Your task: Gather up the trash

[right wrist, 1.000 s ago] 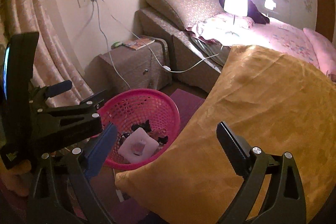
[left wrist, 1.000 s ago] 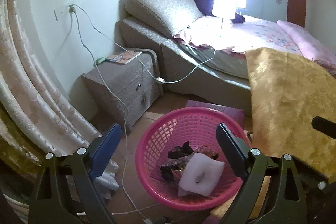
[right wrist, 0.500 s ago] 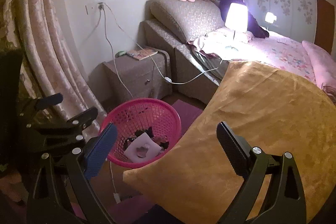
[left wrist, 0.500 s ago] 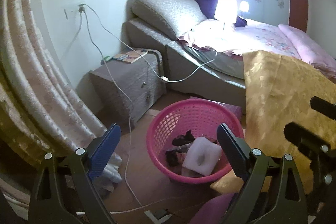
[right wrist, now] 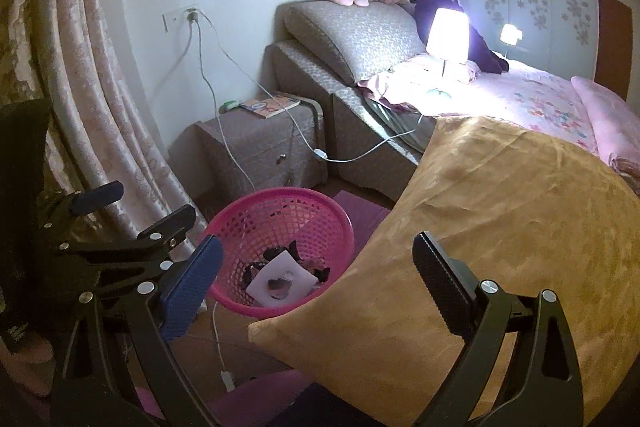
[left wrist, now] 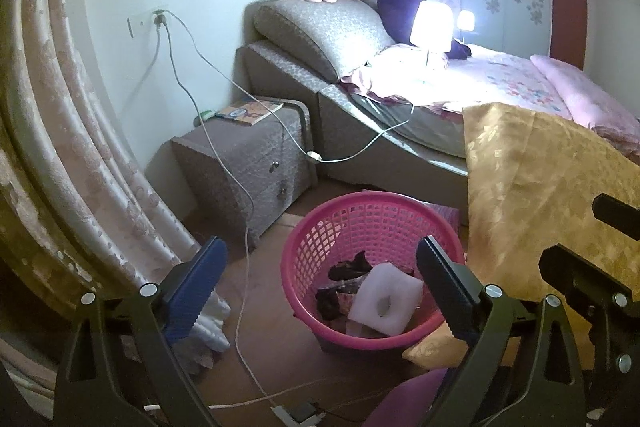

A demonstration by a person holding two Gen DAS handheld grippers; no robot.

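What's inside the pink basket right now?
The basket holds a white foam piece with a hole in its middle, lying on dark crumpled scraps. Whatever lies beneath the foam and scraps is covered, so I can't tell.

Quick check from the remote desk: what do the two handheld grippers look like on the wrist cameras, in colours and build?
Both match: the left gripper and right gripper have black angular frames with silver bolt heads. Each carries one blue ribbed pad on the picture's left and one black ribbed pad on its right. No cables, markings or sleeves show.
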